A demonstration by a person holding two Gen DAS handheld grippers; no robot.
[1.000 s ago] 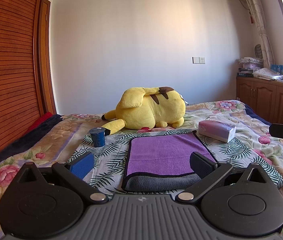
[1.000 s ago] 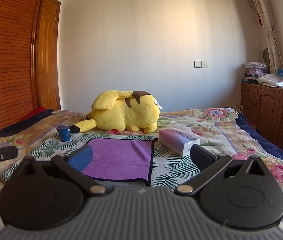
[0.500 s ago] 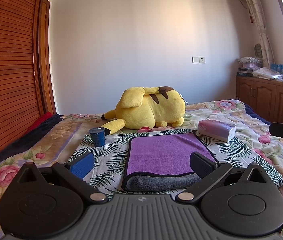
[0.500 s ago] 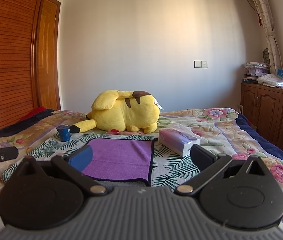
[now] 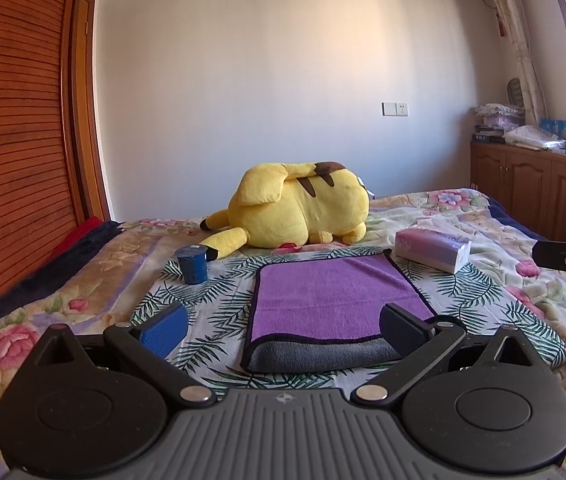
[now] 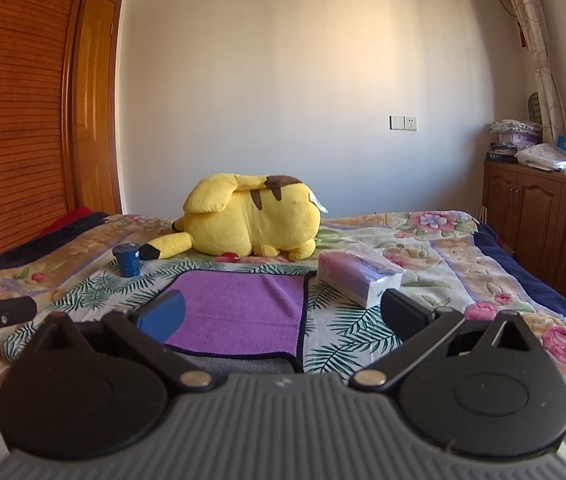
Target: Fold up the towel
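On the bed ahead of both grippers, the purple towel (image 5: 335,300) is lying flat, nobody grabbing it.

Left wrist view: the left gripper (image 5: 283,328) is hovering with its fingers spread wide apart, holding nothing, and the towel's grey folded edge is sitting right between them; a blue cup (image 5: 191,265) is standing ahead-left, a tissue pack (image 5: 433,249) ahead-right, a yellow plush (image 5: 299,212) lying beyond. Right wrist view: the right gripper (image 6: 281,316) is gaping too, towel (image 6: 239,308) sitting ahead and a bit left, the tissue pack (image 6: 359,276) just past the right finger.
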